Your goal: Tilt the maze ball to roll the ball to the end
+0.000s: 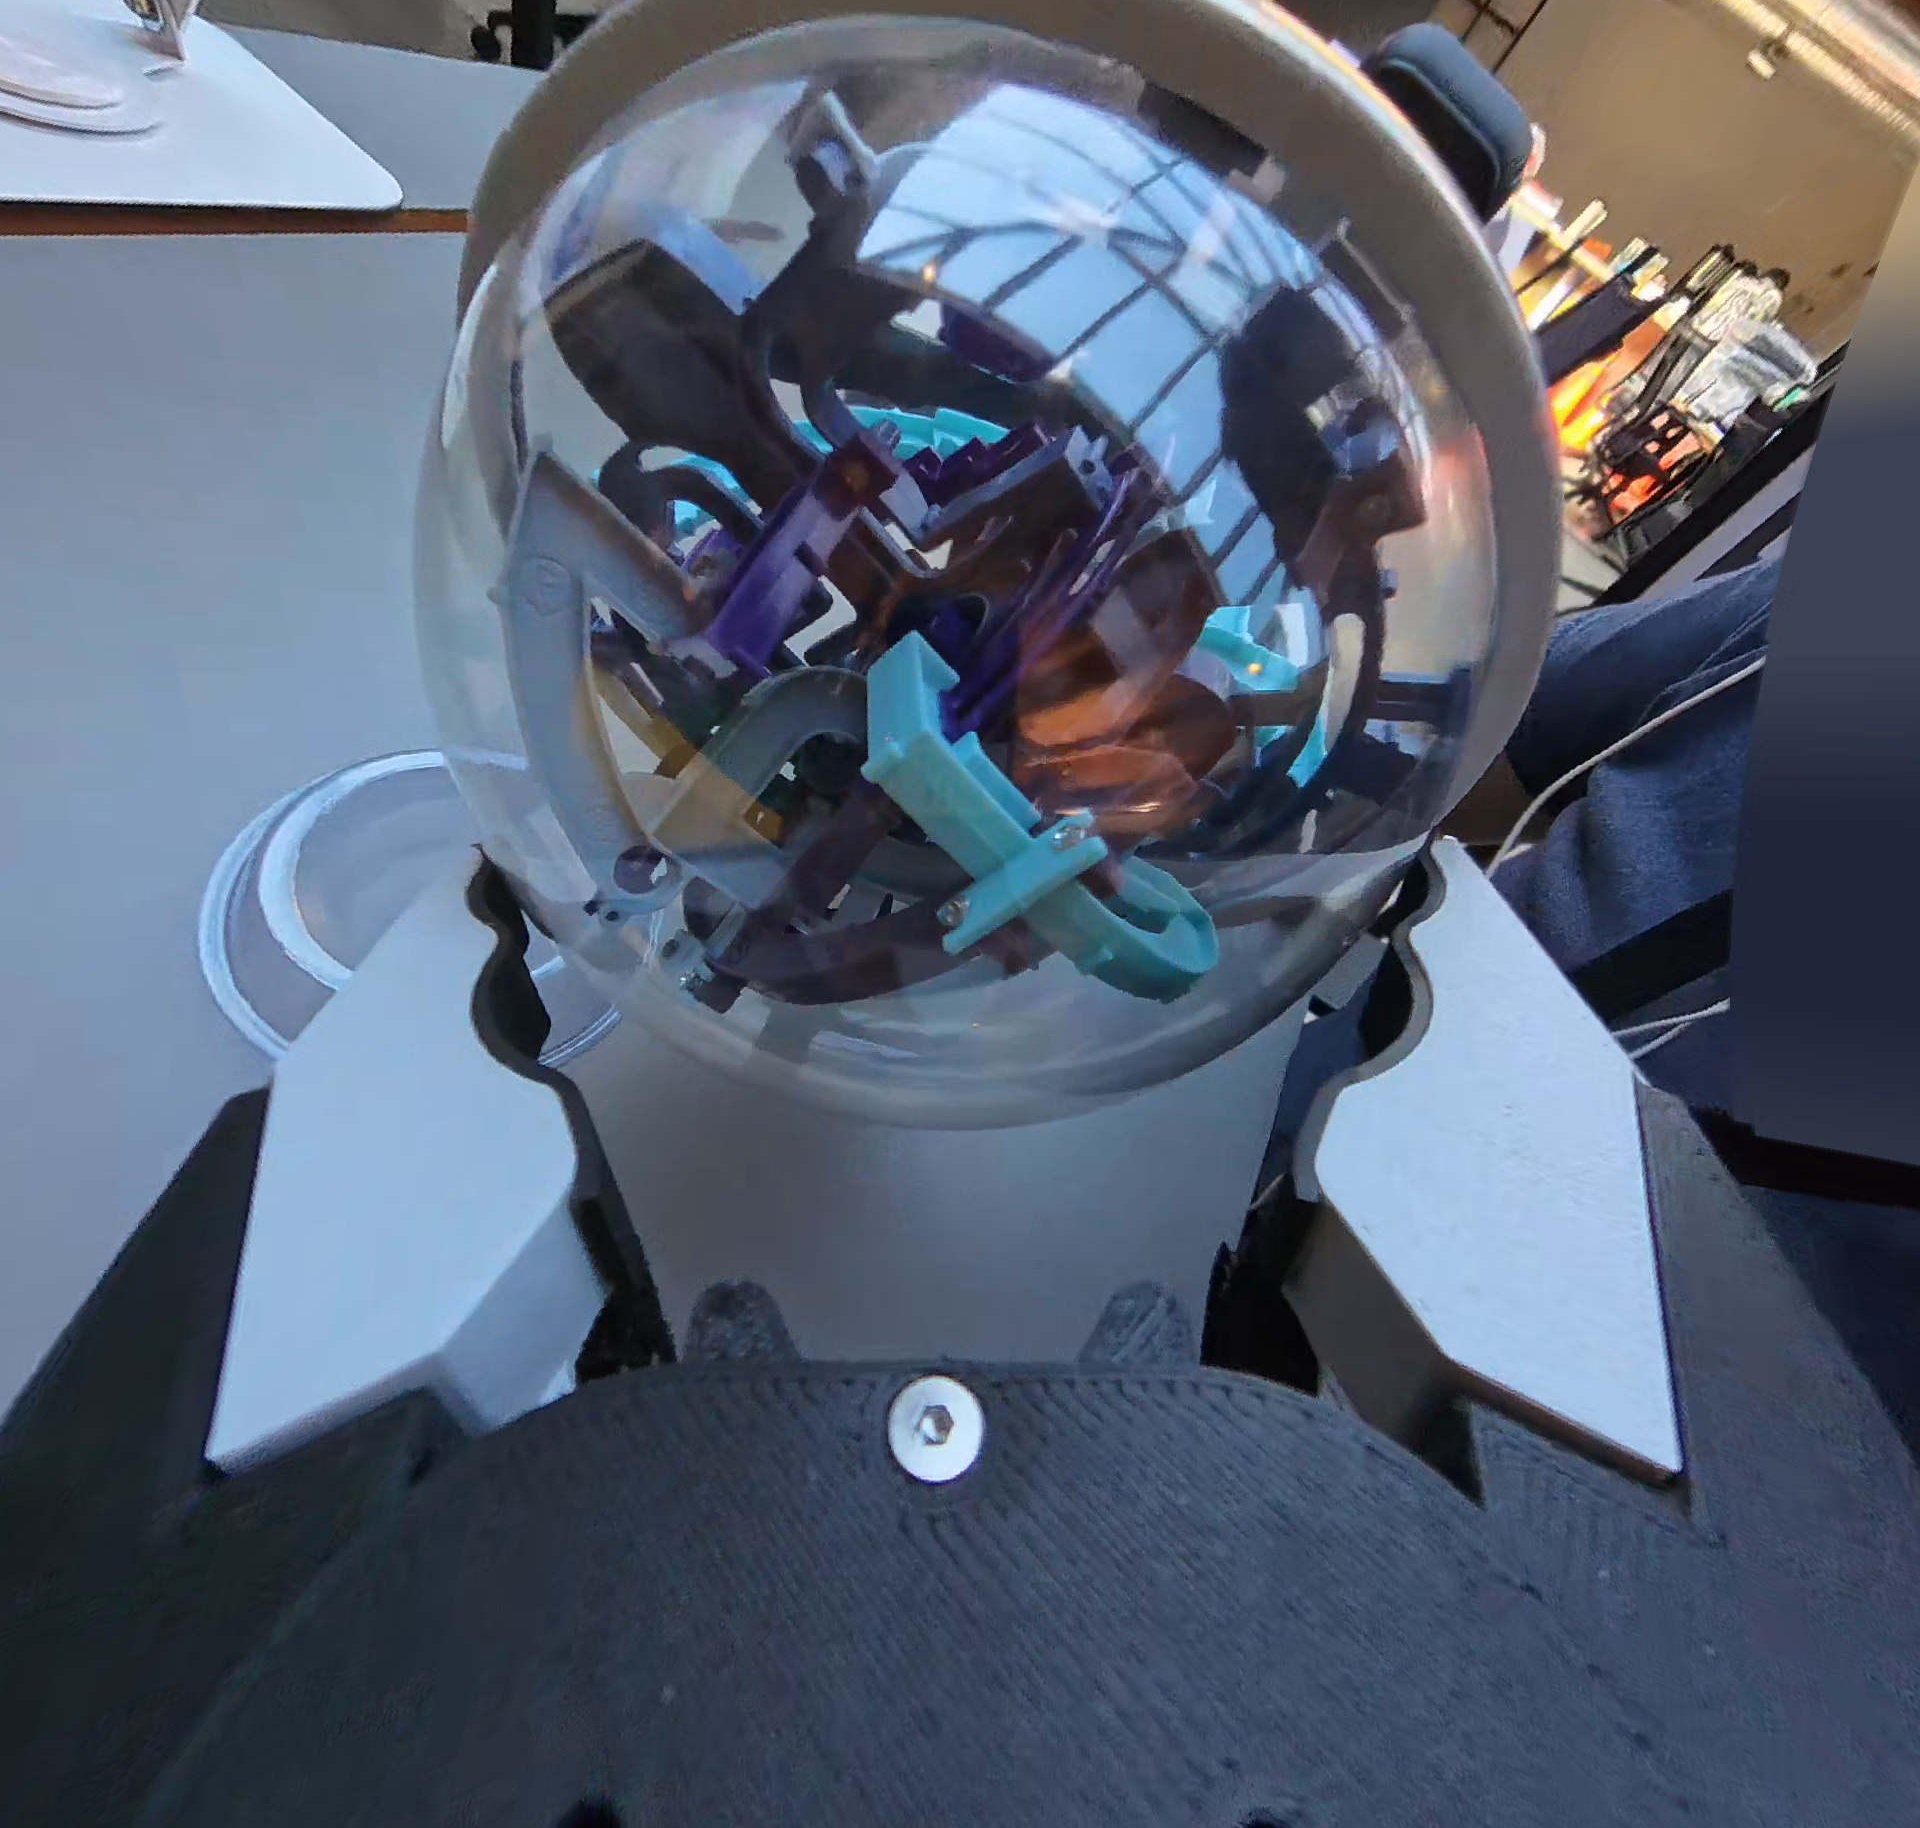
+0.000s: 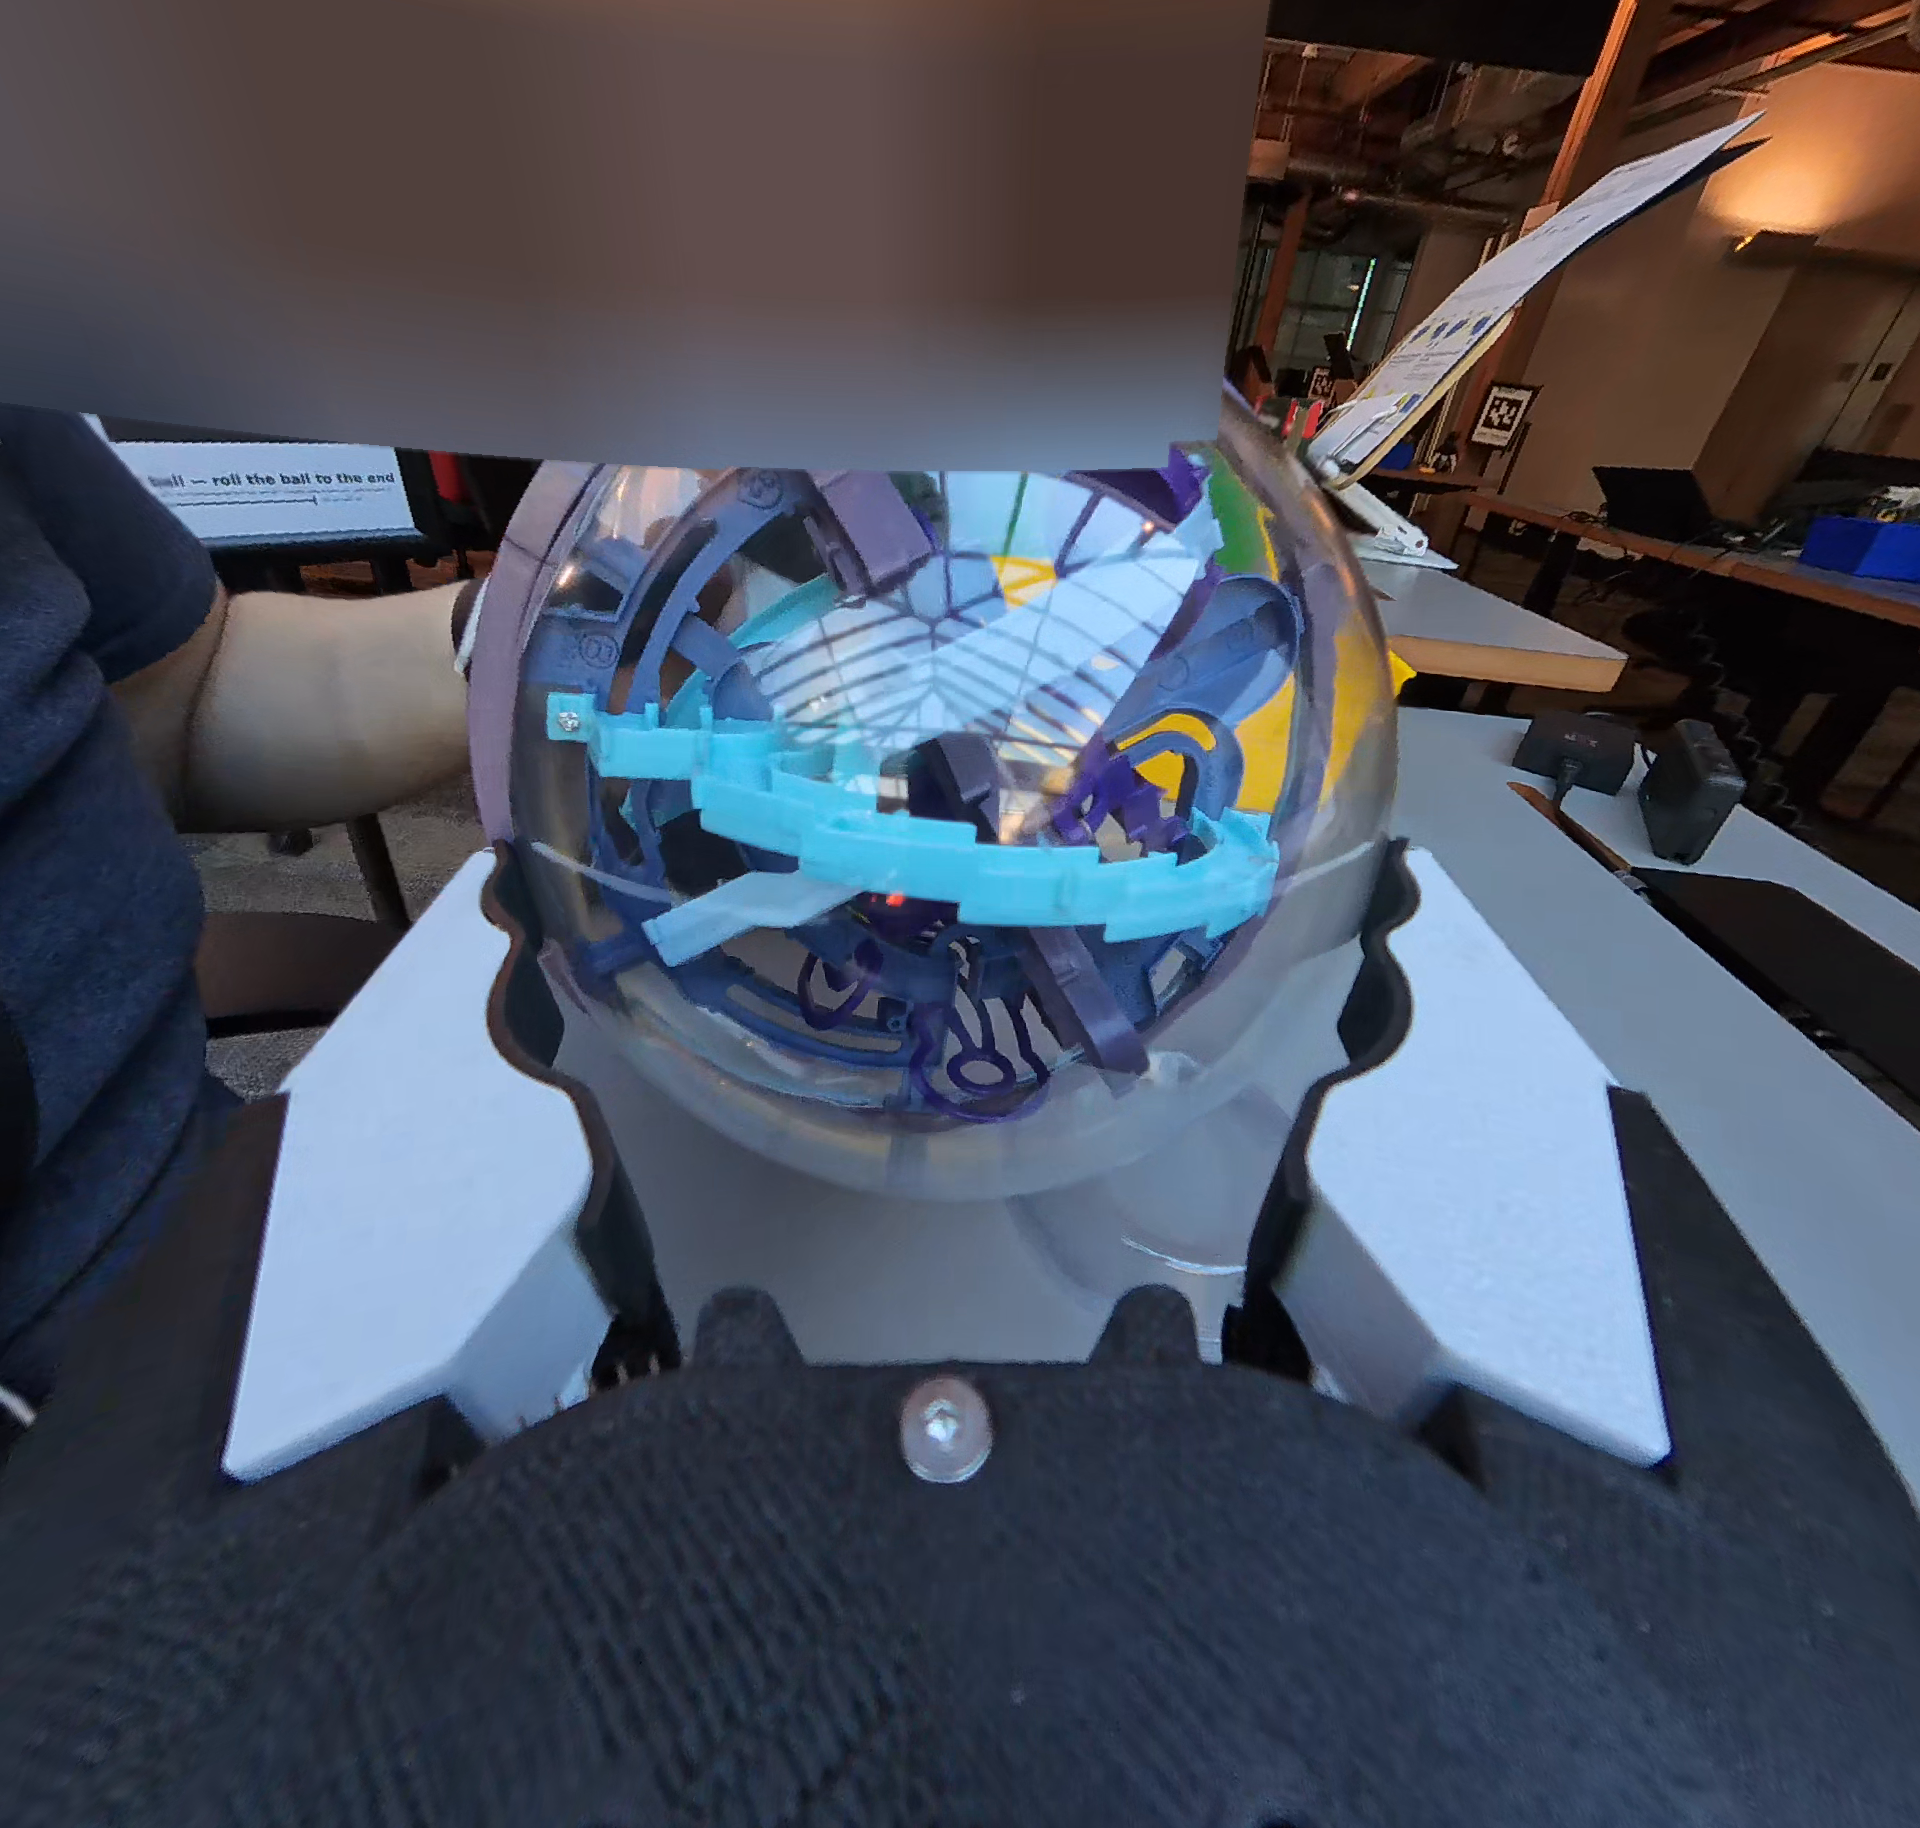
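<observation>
The maze ball (image 1: 987,573) is a clear sphere with teal, purple, grey and brown tracks inside and a grey band around it. In the left wrist view it sits between my left gripper's (image 1: 956,905) white fingers (image 1: 416,1103), which press on its lower sides and hold it above the table. In the right wrist view the same maze ball (image 2: 925,822) sits between my right gripper's (image 2: 945,905) fingers (image 2: 416,1103), which touch its sides. A blur patch hides its top. I cannot make out the small ball inside.
A clear ring stand (image 1: 301,895) lies on the white table (image 1: 156,531) below and left of the sphere. A white pad (image 1: 156,116) lies at the back left. A person's forearm (image 2: 312,708) is behind the sphere. A clipboard (image 2: 1507,303) and black boxes (image 2: 1683,781) stand at the right.
</observation>
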Demonstrator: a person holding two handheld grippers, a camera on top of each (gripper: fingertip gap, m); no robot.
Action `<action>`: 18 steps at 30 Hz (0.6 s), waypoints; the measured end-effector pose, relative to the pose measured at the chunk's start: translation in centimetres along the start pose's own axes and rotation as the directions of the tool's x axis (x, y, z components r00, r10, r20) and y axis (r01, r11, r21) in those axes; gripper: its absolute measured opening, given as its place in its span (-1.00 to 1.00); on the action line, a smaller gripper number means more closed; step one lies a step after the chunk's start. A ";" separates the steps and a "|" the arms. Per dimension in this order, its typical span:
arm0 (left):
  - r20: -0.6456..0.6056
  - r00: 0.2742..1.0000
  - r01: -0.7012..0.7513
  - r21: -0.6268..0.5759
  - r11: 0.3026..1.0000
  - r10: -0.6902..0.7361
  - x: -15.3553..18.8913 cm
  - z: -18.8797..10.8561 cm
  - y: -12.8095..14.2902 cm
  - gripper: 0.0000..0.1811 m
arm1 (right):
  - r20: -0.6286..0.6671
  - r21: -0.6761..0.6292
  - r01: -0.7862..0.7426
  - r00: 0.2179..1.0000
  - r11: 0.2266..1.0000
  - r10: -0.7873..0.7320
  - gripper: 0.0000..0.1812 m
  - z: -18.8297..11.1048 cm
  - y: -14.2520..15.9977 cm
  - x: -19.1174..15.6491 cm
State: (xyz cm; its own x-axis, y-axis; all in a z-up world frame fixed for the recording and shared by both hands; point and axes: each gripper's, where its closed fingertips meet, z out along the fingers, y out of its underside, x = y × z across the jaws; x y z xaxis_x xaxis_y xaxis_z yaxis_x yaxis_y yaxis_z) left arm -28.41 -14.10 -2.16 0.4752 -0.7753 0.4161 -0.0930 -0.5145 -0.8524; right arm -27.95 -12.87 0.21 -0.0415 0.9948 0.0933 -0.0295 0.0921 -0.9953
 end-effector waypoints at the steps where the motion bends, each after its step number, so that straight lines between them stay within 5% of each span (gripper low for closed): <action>1: 0.006 1.000 -0.011 -0.019 1.000 0.011 0.0 -0.1 -0.1 0.75 | -0.008 0.021 0.003 1.000 1.000 -0.003 0.70 0.0 -0.1 0.0; 18: 0.056 0.993 -0.087 -0.287 0.954 0.107 -0.6 -0.2 -1.0 0.75 | -0.078 0.106 0.001 0.997 0.994 0.007 0.69 -0.3 -0.3 1.1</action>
State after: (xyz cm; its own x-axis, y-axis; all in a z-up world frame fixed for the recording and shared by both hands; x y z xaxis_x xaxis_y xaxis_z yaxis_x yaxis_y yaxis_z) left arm -28.81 -13.16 -1.46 0.5110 -0.8041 0.3036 -0.3812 -0.5286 -0.7584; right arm -27.70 -11.78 0.64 0.0364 0.9958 0.0836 -0.1351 0.0878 -0.9869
